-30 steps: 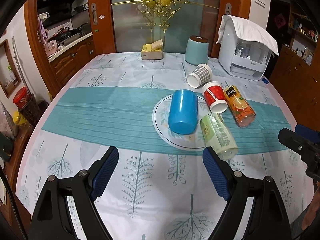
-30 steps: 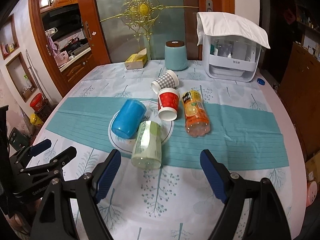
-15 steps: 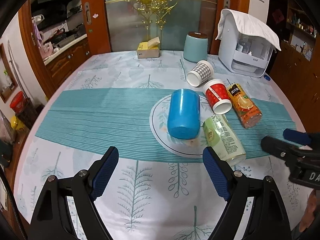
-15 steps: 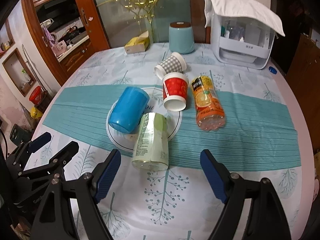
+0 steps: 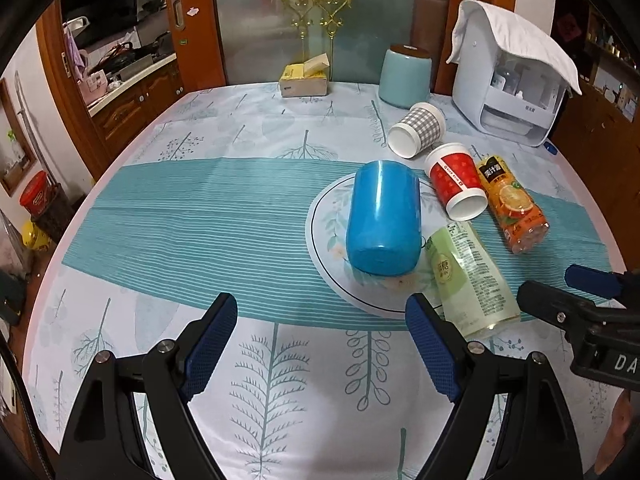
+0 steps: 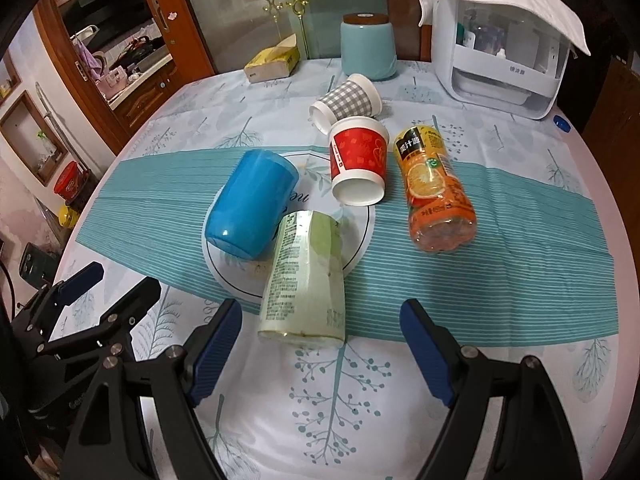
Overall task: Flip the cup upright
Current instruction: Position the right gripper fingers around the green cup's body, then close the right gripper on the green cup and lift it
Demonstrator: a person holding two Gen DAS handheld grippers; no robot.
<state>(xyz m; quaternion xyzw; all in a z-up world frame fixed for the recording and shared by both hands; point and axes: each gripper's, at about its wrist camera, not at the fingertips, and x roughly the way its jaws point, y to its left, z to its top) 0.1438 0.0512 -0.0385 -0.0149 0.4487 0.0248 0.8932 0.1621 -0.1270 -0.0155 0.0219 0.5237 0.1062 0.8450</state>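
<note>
Left cam: my left gripper (image 5: 320,336) is hanging over the table (image 5: 280,380) with jaws spread wide, holding nothing. The blue cup (image 5: 383,218) is lying on its side on the round mat (image 5: 320,232), base facing me, green bottle (image 5: 468,276) touching it on the right. Red cup (image 5: 456,184) and checked cup (image 5: 418,130) are lying tipped over further back, orange bottle (image 5: 512,204) beside the red one.

Right cam: my right gripper (image 6: 320,340) is also sitting wide open and empty, green bottle (image 6: 306,276) lying just ahead between the fingers. Blue cup (image 6: 252,208) is resting left of it, still on its side. Left gripper (image 6: 108,292) is poking in at lower left.
</note>
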